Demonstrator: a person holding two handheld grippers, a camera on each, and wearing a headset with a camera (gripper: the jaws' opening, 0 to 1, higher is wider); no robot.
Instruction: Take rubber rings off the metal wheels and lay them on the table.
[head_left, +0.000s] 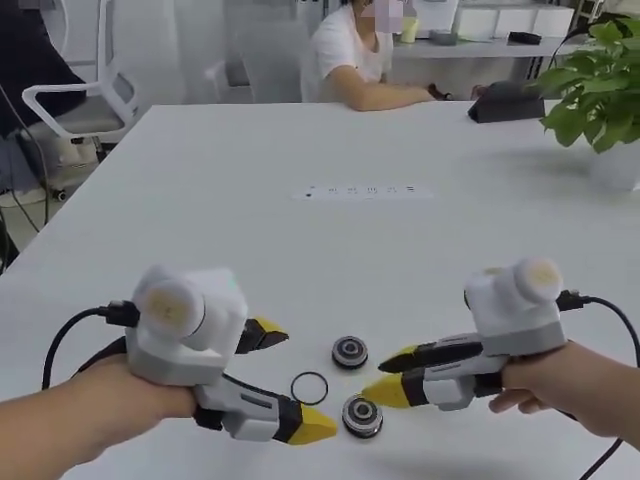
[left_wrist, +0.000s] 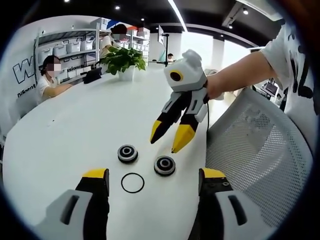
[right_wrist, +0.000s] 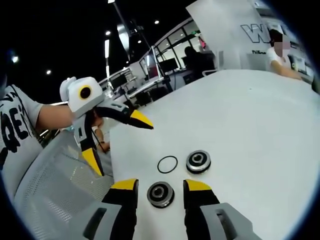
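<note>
On the white surface, one rubber ring lies loose at nine o'clock of two metal wheels. Left gripper jaws wide, right gripper jaws narrower, facing the near wheel; both empty. Next, I'd say: pin that wheel, peel its ring.

Plant partly beyond right edge

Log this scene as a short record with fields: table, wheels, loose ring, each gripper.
table: white
wheels: two metal wheels, far wheel and near wheel, apart
loose ring: one rubber ring flat on the table, beside the wheels, touching neither
left gripper: open wide, holding nothing
right gripper: open, near wheel in line with its jaws, not gripped
rings on wheels: cannot tell
</note>
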